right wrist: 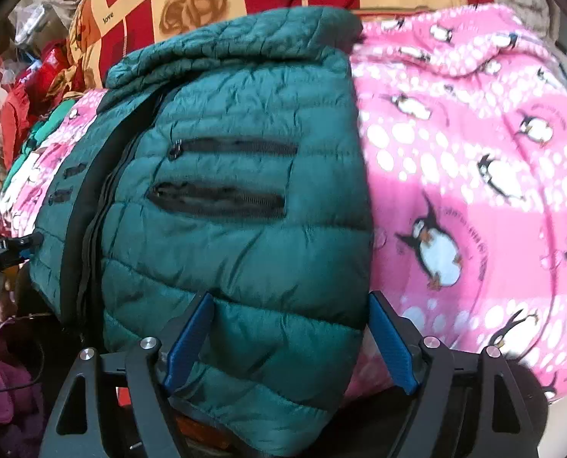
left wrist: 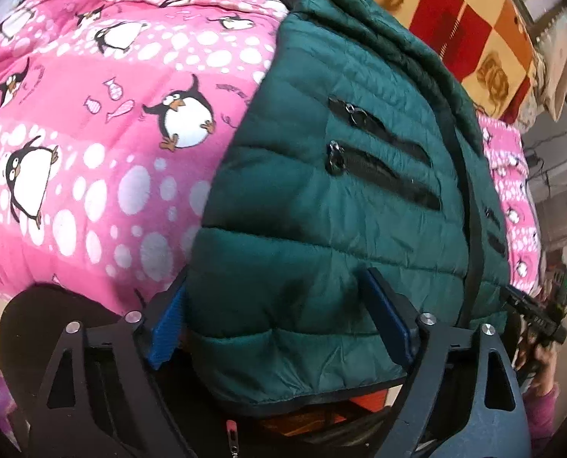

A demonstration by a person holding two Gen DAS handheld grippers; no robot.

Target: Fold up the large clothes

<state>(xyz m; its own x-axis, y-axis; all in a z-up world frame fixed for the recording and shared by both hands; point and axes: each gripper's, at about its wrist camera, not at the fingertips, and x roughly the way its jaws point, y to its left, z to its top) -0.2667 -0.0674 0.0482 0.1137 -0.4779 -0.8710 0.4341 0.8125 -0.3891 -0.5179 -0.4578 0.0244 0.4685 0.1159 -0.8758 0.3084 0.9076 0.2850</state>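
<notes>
A dark green quilted jacket (left wrist: 321,210) (right wrist: 226,248) lies front up on a pink penguin blanket (left wrist: 92,133) (right wrist: 474,191), its black zip pockets showing. My left gripper (left wrist: 274,282) points down over the jacket's near hem corner. Its jaws stand wide with puffy fabric between the blue pads, one pad at the jacket's side edge. My right gripper (right wrist: 291,297) straddles the opposite hem corner the same way, jaws wide, one pad by the jacket's edge over the blanket. Neither pair of pads squeezes the fabric.
A red and yellow checked cover with rose prints (left wrist: 455,11) (right wrist: 207,0) lies behind the jacket. Red clothes and clutter (right wrist: 16,107) pile at the bed's far side. A hand in a purple sleeve (left wrist: 543,366) shows at the left wrist view's right edge.
</notes>
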